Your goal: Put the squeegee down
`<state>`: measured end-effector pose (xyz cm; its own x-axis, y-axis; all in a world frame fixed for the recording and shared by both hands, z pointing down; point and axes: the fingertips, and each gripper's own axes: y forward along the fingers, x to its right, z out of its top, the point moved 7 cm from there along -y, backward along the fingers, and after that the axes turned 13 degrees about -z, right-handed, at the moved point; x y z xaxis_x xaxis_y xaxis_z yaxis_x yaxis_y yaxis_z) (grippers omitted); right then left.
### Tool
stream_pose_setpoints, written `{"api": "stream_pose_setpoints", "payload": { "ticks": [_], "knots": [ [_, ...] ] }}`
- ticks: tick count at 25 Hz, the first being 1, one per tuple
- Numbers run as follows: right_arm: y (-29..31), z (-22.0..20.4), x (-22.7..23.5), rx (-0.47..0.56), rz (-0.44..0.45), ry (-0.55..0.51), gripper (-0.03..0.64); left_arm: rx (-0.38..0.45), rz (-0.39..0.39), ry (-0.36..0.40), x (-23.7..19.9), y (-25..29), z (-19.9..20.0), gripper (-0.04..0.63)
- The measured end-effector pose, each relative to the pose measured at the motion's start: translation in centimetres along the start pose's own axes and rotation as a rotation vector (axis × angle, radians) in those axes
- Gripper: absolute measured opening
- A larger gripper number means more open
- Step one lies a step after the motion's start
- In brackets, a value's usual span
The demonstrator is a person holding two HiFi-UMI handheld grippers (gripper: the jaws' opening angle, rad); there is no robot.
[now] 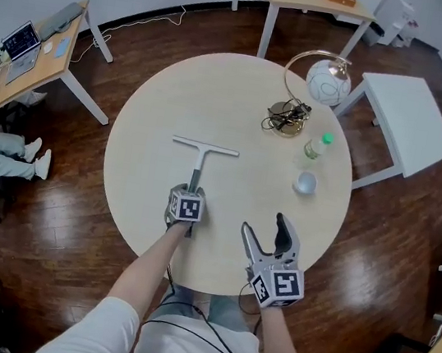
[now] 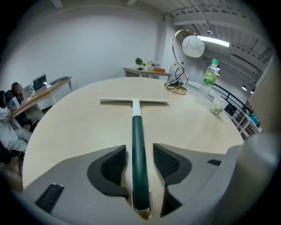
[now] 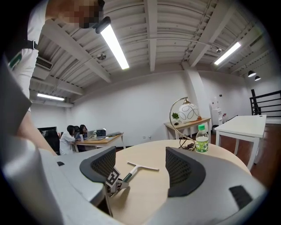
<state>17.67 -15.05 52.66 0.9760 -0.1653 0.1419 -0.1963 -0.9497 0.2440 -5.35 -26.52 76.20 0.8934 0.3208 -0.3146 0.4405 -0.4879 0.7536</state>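
Note:
The squeegee (image 1: pixel 199 160) lies flat on the round beige table (image 1: pixel 152 111), its pale blade far from me and its dark green handle (image 2: pixel 138 132) pointing back at me. My left gripper (image 1: pixel 191 191) is down at the handle's near end. In the left gripper view its jaws (image 2: pixel 139 154) straddle the handle with a narrow gap on each side, so the pads do not press on it. My right gripper (image 1: pixel 264 227) hovers open and empty near the table's front right edge. In the right gripper view (image 3: pixel 139 154) the squeegee (image 3: pixel 141 167) shows ahead between its jaws.
A globe desk lamp (image 1: pixel 319 83) with a cable, a green-capped bottle (image 1: pixel 317 145) and a small glass (image 1: pixel 306 182) stand at the table's far right. A white side table (image 1: pixel 409 118) is beyond. A desk with a laptop (image 1: pixel 22 40) and seated people are at the left.

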Motion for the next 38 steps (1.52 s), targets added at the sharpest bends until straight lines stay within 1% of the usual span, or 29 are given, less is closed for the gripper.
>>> {"api": "stream_pose_setpoints", "payload": {
  "ticks": [1, 2, 3, 4, 5, 8, 12, 14, 16, 18, 19, 21, 22, 23, 24, 27, 30, 33, 37, 38],
  "knots": [
    [-0.3, -0.1, 0.1, 0.005, -0.009, -0.009, 0.380, -0.008, -0.017, -0.001, 0.0, -0.3, -0.1, 0.225],
    [-0.5, -0.2, 0.2, 0.013, -0.016, -0.029, 0.380, -0.009, -0.032, 0.005, 0.1, -0.9, -0.1, 0.243],
    [-0.8, -0.3, 0.3, 0.020, -0.022, -0.055, 0.380, -0.005, -0.042, 0.017, 0.3, -1.8, 0.0, 0.246],
    [-1.1, -0.1, 0.2, 0.022, -0.027, -0.079, 0.380, 0.005, -0.050, 0.036, 0.7, -3.2, 0.5, 0.280],
    [-1.4, 0.2, 0.0, 0.023, -0.033, -0.094, 0.380, 0.029, -0.063, 0.063, 1.3, -5.0, 1.2, 0.296],
    [-2.1, 1.4, -0.4, 0.053, -0.041, -0.093, 0.380, 0.165, -0.113, 0.153, 3.4, -10.8, 3.7, 0.296],
    [-2.7, 3.3, -1.0, 0.115, -0.033, -0.064, 0.380, 0.375, -0.077, 0.237, 4.4, -18.7, 5.3, 0.303],
    [-3.0, 4.7, -1.5, 0.154, -0.020, -0.059, 0.380, 0.483, -0.069, 0.255, 4.9, -22.6, 6.0, 0.325],
    [-3.4, 6.1, -2.0, 0.197, -0.007, -0.046, 0.380, 0.586, -0.111, 0.276, 6.0, -26.6, 6.7, 0.364],
    [-4.0, 7.3, -2.5, 0.229, -0.006, -0.027, 0.380, 0.674, -0.161, 0.326, 7.6, -30.3, 7.2, 0.417],
    [-4.4, 7.8, -2.5, 0.245, -0.010, -0.028, 0.379, 0.710, -0.156, 0.363, 8.4, -32.0, 7.2, 0.419],
    [-5.2, 8.7, -2.5, 0.277, -0.021, -0.036, 0.379, 0.767, -0.089, 0.429, 9.3, -34.8, 6.8, 0.419],
    [-5.5, 9.1, -2.5, 0.287, -0.023, -0.035, 0.379, 0.797, -0.049, 0.439, 9.5, -35.8, 6.5, 0.419],
    [-5.8, 9.3, -2.5, 0.293, -0.023, -0.034, 0.379, 0.829, -0.020, 0.430, 9.5, -36.4, 6.1, 0.417],
    [-6.0, 9.5, -2.5, 0.297, -0.022, -0.033, 0.379, 0.853, -0.010, 0.410, 9.4, -36.5, 5.5, 0.417],
    [-6.3, 9.3, -2.8, 0.295, -0.023, -0.069, 0.377, 0.860, -0.023, 0.366, 9.0, -35.9, 3.8, 0.417],
    [-6.6, 9.1, -3.4, 0.260, -0.026, -0.118, 0.377, 0.866, -0.015, 0.364, 9.2, -36.2, 3.3, 0.417],
    [-6.9, 8.9, -3.8, 0.236, -0.021, -0.119, 0.376, 0.871, -0.021, 0.386, 9.3, -36.5, 3.3, 0.416],
    [-7.0, 8.6, -4.2, 0.255, 0.003, -0.122, 0.376, 0.905, -0.042, 0.350, 10.5, -37.7, 4.0, 0.416],
    [-7.0, 8.5, -4.2, 0.253, 0.007, -0.117, 0.376, 0.902, -0.047, 0.359, 10.6, -37.6, 3.9, 0.414]
  ]
}}
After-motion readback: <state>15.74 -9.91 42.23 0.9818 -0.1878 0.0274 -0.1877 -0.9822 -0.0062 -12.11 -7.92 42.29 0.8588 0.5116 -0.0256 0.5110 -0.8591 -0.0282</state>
